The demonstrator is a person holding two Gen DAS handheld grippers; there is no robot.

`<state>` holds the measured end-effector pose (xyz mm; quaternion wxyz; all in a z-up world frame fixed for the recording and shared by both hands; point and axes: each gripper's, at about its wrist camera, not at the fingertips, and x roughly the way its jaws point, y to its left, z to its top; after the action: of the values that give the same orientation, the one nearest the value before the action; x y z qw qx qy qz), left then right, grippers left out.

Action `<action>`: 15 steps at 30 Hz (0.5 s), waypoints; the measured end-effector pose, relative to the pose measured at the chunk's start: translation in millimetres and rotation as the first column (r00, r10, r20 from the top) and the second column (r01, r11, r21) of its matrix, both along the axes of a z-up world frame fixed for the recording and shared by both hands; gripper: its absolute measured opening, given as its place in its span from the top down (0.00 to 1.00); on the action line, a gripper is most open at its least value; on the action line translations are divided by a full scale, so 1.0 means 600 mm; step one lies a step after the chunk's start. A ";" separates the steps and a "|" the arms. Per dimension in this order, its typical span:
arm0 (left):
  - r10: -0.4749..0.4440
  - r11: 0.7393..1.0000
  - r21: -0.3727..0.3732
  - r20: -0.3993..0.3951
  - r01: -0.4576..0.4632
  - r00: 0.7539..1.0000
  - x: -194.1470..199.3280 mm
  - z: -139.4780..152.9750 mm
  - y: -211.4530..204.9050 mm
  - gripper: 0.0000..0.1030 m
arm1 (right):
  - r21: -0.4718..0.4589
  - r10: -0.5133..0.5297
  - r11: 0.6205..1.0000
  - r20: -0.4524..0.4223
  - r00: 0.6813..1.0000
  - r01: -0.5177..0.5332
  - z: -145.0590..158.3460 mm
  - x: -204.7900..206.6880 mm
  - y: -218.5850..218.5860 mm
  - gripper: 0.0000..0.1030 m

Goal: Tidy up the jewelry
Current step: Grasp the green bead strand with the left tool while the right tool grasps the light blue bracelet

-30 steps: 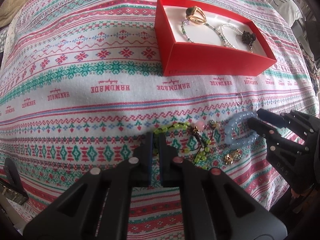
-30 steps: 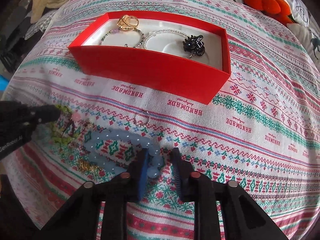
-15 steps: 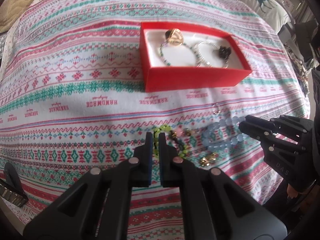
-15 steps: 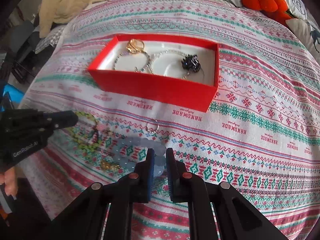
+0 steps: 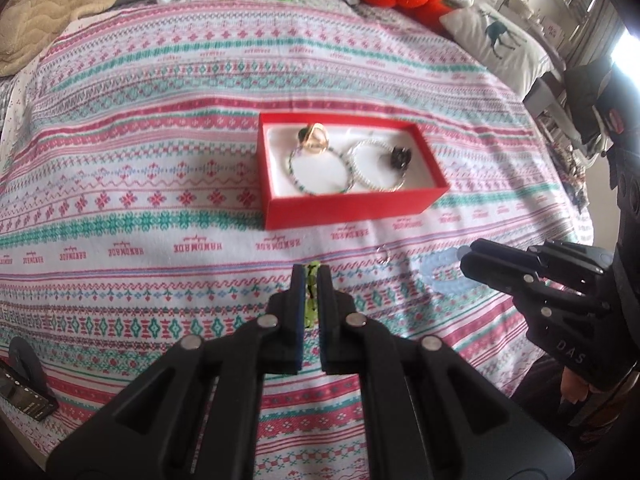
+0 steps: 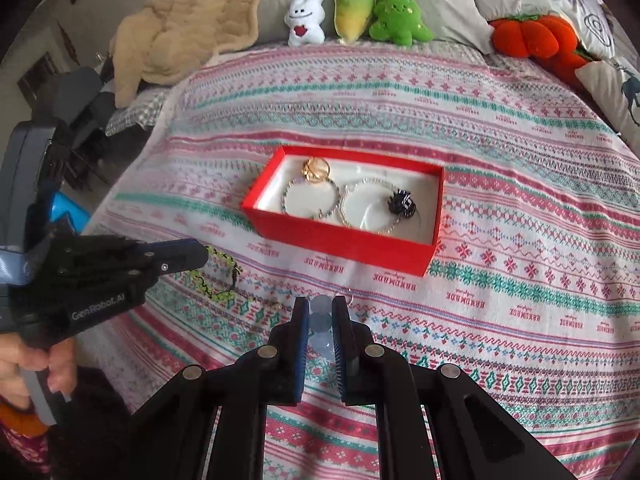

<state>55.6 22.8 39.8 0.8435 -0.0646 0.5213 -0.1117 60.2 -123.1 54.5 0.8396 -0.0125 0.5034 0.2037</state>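
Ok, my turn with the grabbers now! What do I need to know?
Left hand-held gripper: shut on the green bead bracelet, lifted off the bedspread.
Right hand-held gripper: shut on the blue bead bracelet.
Already in the red box: gold ring, two thin bracelets, a dark charm.
Left to do: drop both bracelets in the box, then get the small silver ring on the bedspread.

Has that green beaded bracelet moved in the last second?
Yes. The green beaded bracelet lay flat on the bedspread a second ago; now it dangles from the left gripper, lifted off the cloth, nearer the red box.
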 end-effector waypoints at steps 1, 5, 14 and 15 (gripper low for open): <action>0.001 1.000 -0.006 0.007 -0.001 1.000 -0.001 0.004 -0.001 0.94 | 0.007 -0.003 1.000 0.006 1.000 0.003 0.006 0.000 -0.002 0.89; 0.006 1.000 -0.027 0.029 -0.006 1.000 0.000 0.021 0.001 0.94 | 0.039 -0.020 0.999 0.021 1.000 0.019 0.023 0.007 -0.015 0.89; 0.037 0.996 -0.083 0.065 -0.032 0.997 0.020 0.050 0.000 0.94 | 0.086 -0.060 0.995 0.044 0.997 0.056 0.048 0.023 -0.031 0.89; 0.040 0.996 -0.088 0.068 -0.034 0.997 0.022 0.052 0.000 0.94 | 0.090 -0.066 0.994 0.045 0.997 0.062 0.050 0.025 -0.032 0.89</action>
<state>68.8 22.7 71.0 0.8597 -0.1067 0.4848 -0.1205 75.1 -142.5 84.4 0.8573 0.0361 0.4736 0.1986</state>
